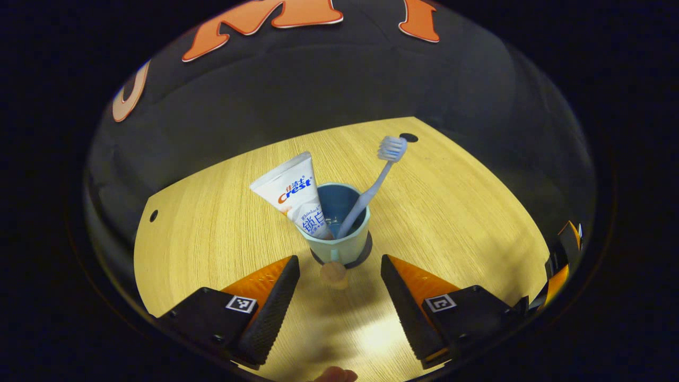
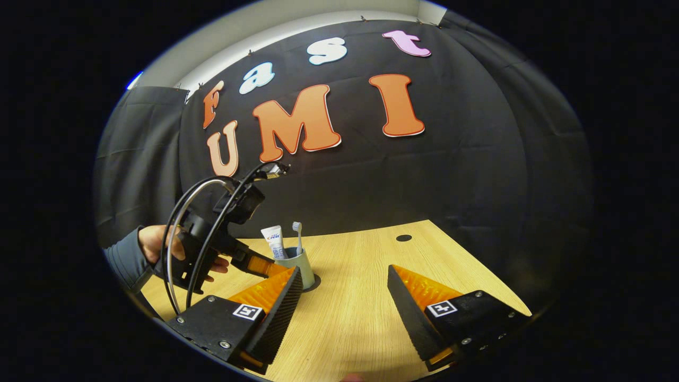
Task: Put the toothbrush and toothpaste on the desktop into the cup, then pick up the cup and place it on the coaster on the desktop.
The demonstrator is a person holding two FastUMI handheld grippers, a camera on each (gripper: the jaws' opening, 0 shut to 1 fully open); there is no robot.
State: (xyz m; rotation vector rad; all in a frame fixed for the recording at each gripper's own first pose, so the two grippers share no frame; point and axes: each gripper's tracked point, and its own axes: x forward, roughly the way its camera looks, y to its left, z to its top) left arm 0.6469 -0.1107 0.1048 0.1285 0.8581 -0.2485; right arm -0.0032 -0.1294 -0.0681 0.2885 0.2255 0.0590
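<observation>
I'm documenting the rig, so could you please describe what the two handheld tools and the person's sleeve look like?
Each tool, left and right, has wedge-shaped fingers with ribbed inner pads on black bodies bearing square fiducial tags. In the right gripper view, black and grey cables loop over the left tool; the sleeve is grey-blue.

The light wooden desktop has a dark round hole at one o'clock. A dark coaster lies at centre, under the cup.

A light wooden desktop with a small round dark hole near its far edge, brightly lit from above. Black cloth wall hangs behind; a pale wall strip shows above it.
</observation>
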